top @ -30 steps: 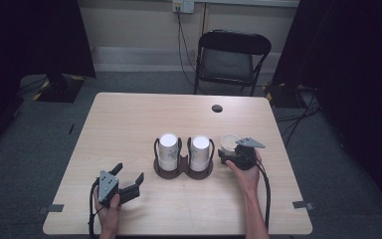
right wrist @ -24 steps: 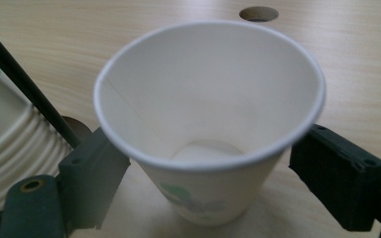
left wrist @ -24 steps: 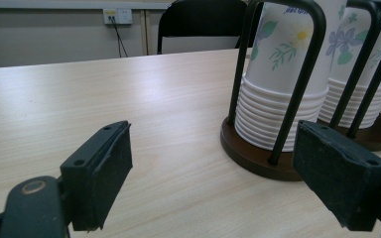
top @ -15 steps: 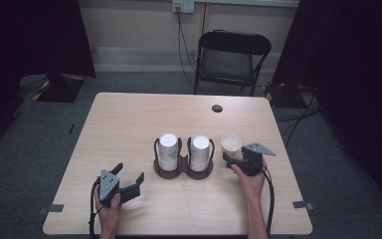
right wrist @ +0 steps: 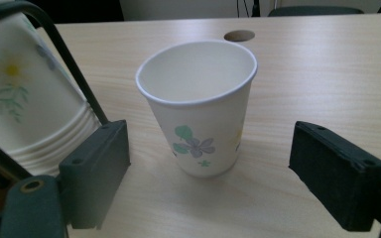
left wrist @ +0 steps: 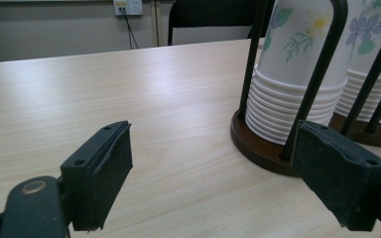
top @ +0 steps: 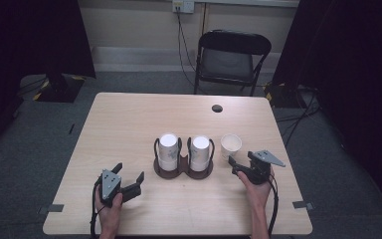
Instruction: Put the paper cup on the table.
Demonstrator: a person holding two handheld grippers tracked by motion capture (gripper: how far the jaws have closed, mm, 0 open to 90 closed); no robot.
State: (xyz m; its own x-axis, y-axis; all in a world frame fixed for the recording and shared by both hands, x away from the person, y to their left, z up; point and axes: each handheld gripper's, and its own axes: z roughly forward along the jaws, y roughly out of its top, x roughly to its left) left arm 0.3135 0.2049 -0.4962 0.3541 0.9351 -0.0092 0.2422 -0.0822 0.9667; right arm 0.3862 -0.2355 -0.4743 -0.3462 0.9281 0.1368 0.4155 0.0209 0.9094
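Right gripper view first: I'm looking along the right gripper (right wrist: 208,183) with its jaws spread wide and gripping nothing. The paper cup (right wrist: 198,106) is standing upright and empty on the table (right wrist: 327,84), just beyond the pads and roughly centred between them, not touching either. Judging by that, the cup is already out of the holder and set down; I'm reading this as the release stage, with either a retreat or the next cup left to do. Can't tell how many cups are wanted.

Taking the cup holder (top: 183,169) as my landmark in the high view: the right gripper (top: 238,167) is sitting near-right of it, close to the table's front edge, and the loose cup (top: 231,146) is standing just right of the holder's right post set, apart from it, a little farther back than the gripper. Both stacks, left stack (top: 168,151) and right stack (top: 200,152), are sitting inverted in the holder.

Left gripper (top: 129,181) is resting near-left of the holder, apart from it, jaws also wide apart and empty. From the left gripper view its right pad is overlapping the holder base (left wrist: 260,148) in the frame, but I'm judging that as line of sight, not contact.

Far side of the table beyond the holder: a small dark grommet hole (top: 217,108), then a folding chair (top: 231,59).
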